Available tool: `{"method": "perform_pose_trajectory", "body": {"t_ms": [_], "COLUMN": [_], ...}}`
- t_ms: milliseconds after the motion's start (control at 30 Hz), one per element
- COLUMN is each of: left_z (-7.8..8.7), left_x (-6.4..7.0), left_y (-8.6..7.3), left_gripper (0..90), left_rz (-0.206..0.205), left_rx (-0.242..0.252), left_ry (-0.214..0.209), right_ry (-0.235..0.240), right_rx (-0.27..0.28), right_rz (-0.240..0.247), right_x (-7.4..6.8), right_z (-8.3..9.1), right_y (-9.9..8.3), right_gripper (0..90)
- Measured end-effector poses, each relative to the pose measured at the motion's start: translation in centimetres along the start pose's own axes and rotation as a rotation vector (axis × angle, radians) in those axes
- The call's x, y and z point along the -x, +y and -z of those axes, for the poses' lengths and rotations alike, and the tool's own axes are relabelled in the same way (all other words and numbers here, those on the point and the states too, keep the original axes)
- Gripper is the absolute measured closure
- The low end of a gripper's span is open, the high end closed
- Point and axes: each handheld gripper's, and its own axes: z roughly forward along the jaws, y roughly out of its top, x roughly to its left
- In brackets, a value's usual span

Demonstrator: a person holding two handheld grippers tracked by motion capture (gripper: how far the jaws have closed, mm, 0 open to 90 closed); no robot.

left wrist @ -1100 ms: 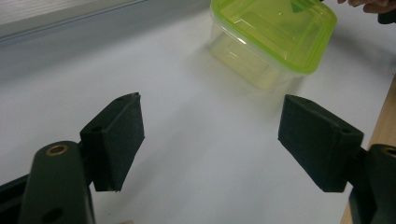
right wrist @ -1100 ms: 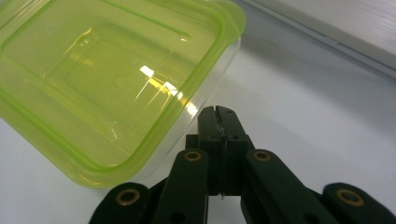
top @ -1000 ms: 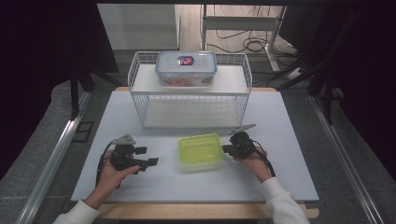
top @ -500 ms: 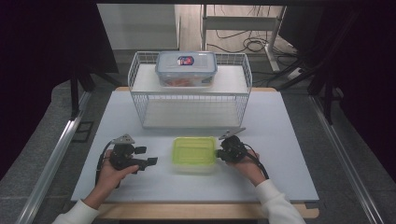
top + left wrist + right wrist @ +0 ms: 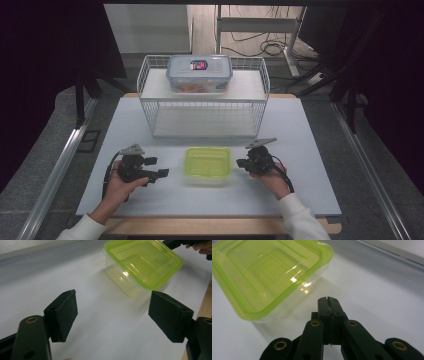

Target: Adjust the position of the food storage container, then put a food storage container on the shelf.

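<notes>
Right now the green-lidded container [image 5: 208,164] sits on the table [image 5: 310,150] between my hands, long axis left-right. My right gripper [image 5: 243,163], jaws pressed together and empty, is just beside it; my left gripper [image 5: 161,167], spread wide, lies farther off.

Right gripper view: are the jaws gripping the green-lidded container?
No. The right gripper has its jaws pressed together on nothing, beside the green-lidded container.

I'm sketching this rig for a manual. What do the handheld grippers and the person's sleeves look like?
Both the left gripper and the right gripper are black, each topped by a grey three-cornered plate and trailing a black cable. The jaw arms carry brass-coloured rivets; the left one's fingers end in black foam pads. The sleeves are white.
</notes>
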Motion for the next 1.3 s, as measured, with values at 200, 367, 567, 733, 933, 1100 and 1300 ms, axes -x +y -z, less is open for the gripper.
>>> {"method": "perform_pose_trajectory", "body": {"t_ms": [200, 367, 567, 733, 933, 1100, 1300], "left_z": [-0.1, -0.2, -0.5, -0.9, -2.0, -3.2, -4.8], "left_x": [0.2, 0.3, 0.4, 0.4, 0.2, 0.1, -0.3], "left_y": [0.0, 0.0, 0.2, 0.4, 1.0, 1.5, 2.2], "left_gripper": [25.5, 25.2, 22.4, 19.4, 16.9, 16.5, 16.3], "left_rz": [-0.011, -0.001, 0.017, 0.037, 0.089, 0.119, 0.169], "left_rx": [0.005, 0.002, 0.001, 0.015, 0.016, 0.011, -0.009], "left_ry": [-0.002, -0.009, -0.026, -0.046, -0.095, -0.117, -0.153], "right_ry": [0.003, 0.029, 0.057, 0.067, 0.061, 0.061, 0.046], "right_rx": [0.086, 0.102, 0.134, 0.155, 0.177, 0.187, 0.181], "right_rz": [-0.097, -0.117, -0.161, -0.176, -0.187, -0.188, -0.177], "right_x": [0.4, 0.4, 0.8, 0.9, 0.8, 0.9, 0.7], "right_z": [1.7, 2.2, 2.3, 2.3, 2.5, 2.5, 2.3], "right_y": [-1.6, -2.7, -2.9, -2.7, -2.4, -2.2, -2.0], "right_gripper": [89.3, 87.4, 62.9, 46.7, 37.3, 35.1, 33.8]}}
